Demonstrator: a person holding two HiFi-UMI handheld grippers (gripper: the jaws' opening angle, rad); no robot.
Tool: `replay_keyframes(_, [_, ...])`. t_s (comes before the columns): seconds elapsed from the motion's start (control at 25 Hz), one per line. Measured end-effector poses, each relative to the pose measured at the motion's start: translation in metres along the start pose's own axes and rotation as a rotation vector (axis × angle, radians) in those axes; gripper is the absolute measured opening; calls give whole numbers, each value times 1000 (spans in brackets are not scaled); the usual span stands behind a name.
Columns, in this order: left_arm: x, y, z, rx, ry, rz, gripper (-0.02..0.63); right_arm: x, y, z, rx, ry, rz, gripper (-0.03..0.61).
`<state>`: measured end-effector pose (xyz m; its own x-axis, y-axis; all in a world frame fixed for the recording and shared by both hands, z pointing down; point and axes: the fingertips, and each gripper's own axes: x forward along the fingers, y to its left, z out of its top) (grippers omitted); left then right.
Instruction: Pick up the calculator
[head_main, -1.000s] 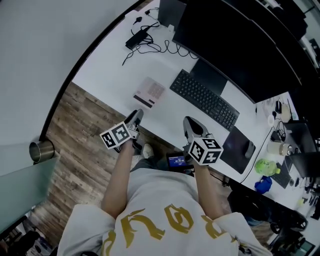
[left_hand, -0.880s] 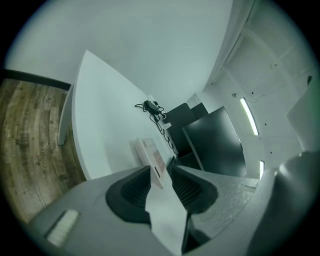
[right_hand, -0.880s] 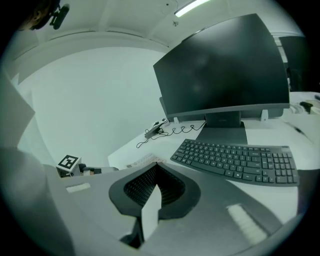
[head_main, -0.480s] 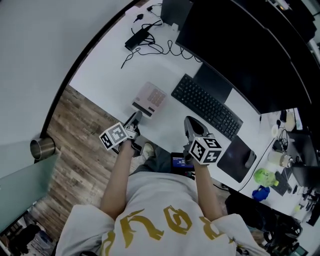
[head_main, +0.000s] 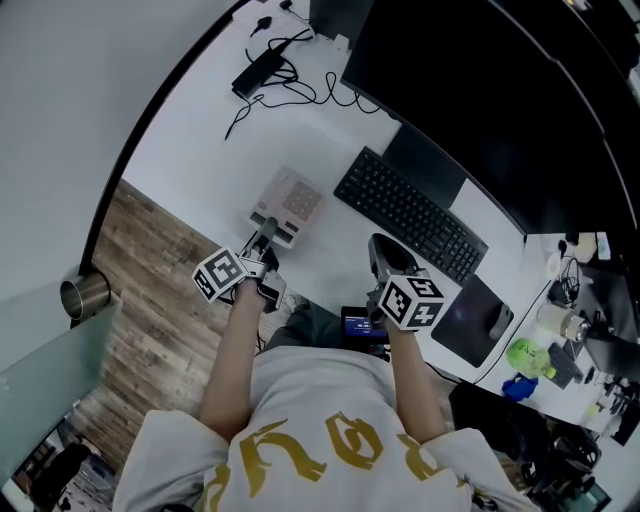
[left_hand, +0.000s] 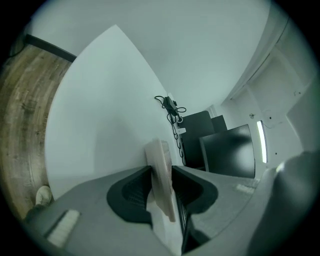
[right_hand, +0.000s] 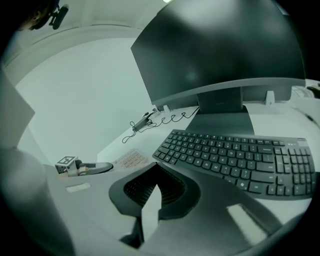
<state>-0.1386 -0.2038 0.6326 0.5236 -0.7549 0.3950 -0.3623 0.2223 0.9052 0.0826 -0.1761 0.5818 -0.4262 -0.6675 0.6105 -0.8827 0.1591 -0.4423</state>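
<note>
A metal cylinder (head_main: 80, 297) stands on the wood floor at far left. On the white desk (head_main: 195, 150), a black power adapter (head_main: 255, 72) trails looped cable at the back. The left gripper (head_main: 266, 236) pinches the near edge of the calculator (head_main: 290, 200), a pale, beige-pink slab with a key grid, at the desk's front edge left of the black keyboard (head_main: 410, 215). The right gripper (head_main: 383, 250) hovers beside the keyboard, jaws nearly together on nothing.
</note>
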Motion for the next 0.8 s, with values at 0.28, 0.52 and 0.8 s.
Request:
replay_keyframes(0.28, [2, 6, -1, -35, -3, 19, 97, 2, -7, 0, 9, 9, -11, 26])
replay_keyframes(0.52, [7, 5, -3, -22, 32, 24, 86, 2, -7, -2, 15, 10, -10, 26])
replay_keyframes(0.8, [9, 6, -5, -71, 13, 7, 74, -5, 3, 3, -7, -17, 0, 26])
